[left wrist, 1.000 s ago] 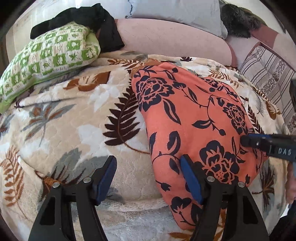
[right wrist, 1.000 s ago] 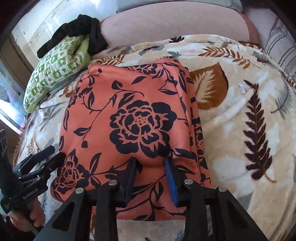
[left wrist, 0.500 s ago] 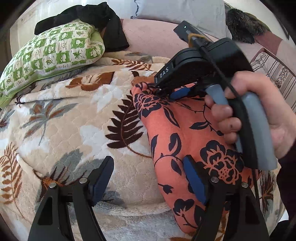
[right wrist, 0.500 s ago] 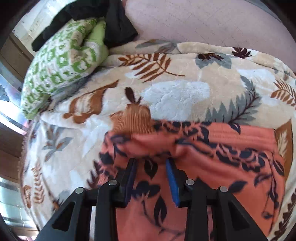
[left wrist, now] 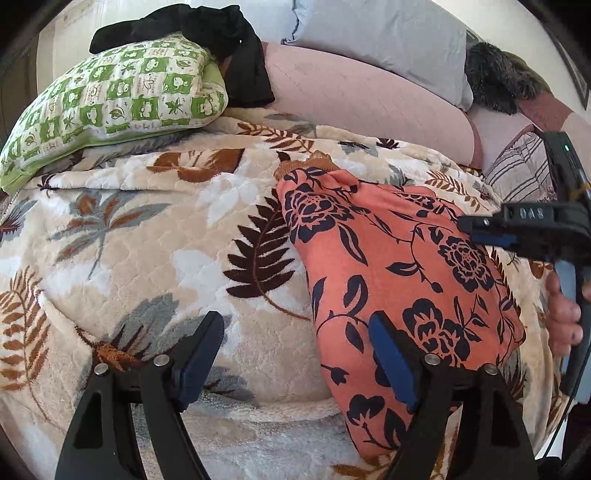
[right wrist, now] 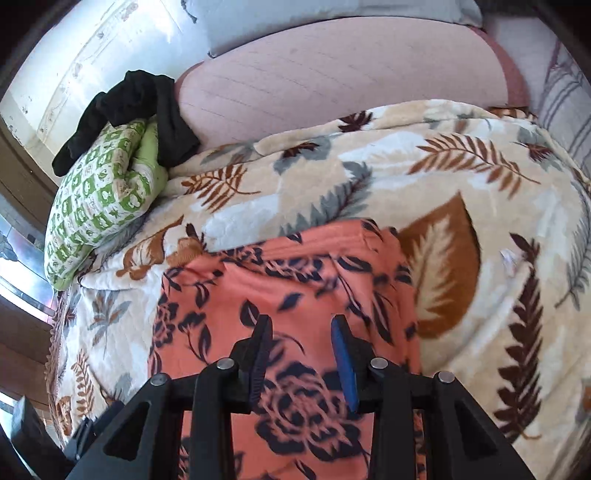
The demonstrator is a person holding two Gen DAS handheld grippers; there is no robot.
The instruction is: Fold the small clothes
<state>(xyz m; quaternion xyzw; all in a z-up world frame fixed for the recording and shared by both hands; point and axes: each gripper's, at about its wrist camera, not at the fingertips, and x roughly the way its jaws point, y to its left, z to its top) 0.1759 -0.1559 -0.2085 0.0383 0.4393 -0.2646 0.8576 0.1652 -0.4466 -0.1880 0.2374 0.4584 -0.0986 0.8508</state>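
An orange garment (left wrist: pixel 399 266) with dark flowers lies folded into a long strip on the leaf-print blanket (left wrist: pixel 147 251). My left gripper (left wrist: pixel 295 332) hovers low at its near left edge. Its jaws are opening wide, one finger over the blanket, the other over the cloth, and nothing is pinched. The right gripper (left wrist: pixel 467 225), held by a hand (left wrist: pixel 561 317), hangs at the garment's right side. In the right wrist view the right gripper (right wrist: pixel 301 328) floats above the garment (right wrist: pixel 295 280), its jaws partly apart and gripping nothing.
At the back left a green-checked pillow (left wrist: pixel 110 103) lies with a black garment (left wrist: pixel 221 40) draped over it. Beyond them are a pink sheet (left wrist: pixel 351 96) and a grey pillow (left wrist: pixel 376 33). A striped cloth (left wrist: pixel 524 166) lies at the far right.
The right gripper went to the garment's far left corner, then drew back to its right side and rose. The left jaws widened a little. The garment stays folded.
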